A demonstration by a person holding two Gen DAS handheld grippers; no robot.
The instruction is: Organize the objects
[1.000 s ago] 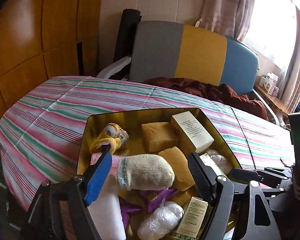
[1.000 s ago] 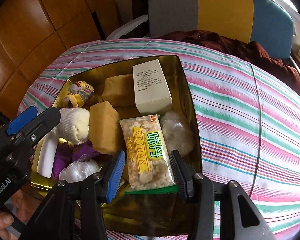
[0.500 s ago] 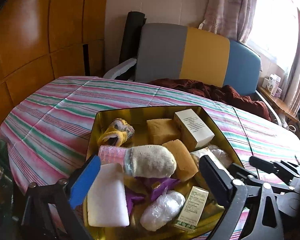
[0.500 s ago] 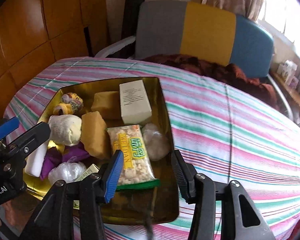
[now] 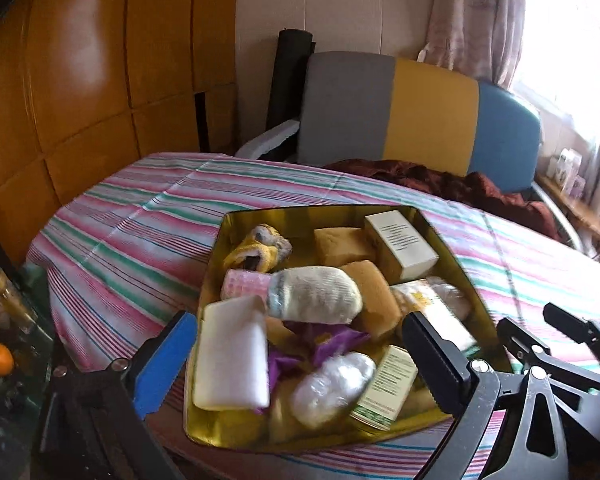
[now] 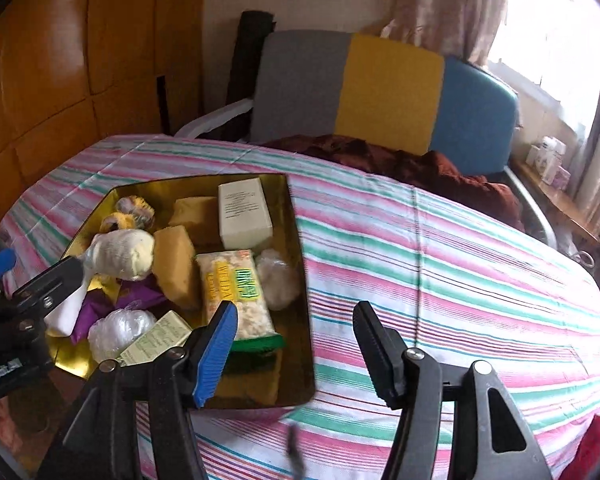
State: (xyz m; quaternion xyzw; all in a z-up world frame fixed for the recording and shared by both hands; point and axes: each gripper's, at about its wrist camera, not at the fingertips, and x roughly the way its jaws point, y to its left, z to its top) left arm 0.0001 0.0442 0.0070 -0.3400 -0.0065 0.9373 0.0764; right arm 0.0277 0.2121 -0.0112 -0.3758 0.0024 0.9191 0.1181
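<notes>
L gripper (image 5: 296,350): jaws at widest, just been opening; nothing clamped; blue pad at left, black pad at right, hanging above near end of gold tin (image 5: 210,280); white block (image 5: 232,358) & clear plastic bundle (image 5: 332,388) seen between pads but not touched.

R gripper (image 6: 296,346): jaws part-open, just been widening; nothing gripped; blue pad over near right corner of tin, black pad over striped cloth (image 6: 440,272) just outside tin wall.

Tin: gold, shallow, open top, sits on striped cloth toward table's near-left side; full of loose items.

Contents (R-wrist view): cream box (image 6: 244,216) at far right, printed face up; two tan sponges (image 6: 176,266) mid; snack pack (image 6: 236,292), yellow/green print, lying lengthwise along right side; white plastic wad (image 6: 278,278) against right wall; rolled cream sock (image 6: 122,254) at left; yellow-grey sock pair (image 6: 130,212) far left corner; purple wrapper (image 6: 134,296) under sock; small green-print carton (image 6: 156,338) near edge.

Bkgd: grey/yellow/blue chair (image 6: 380,96) behind table.
</notes>
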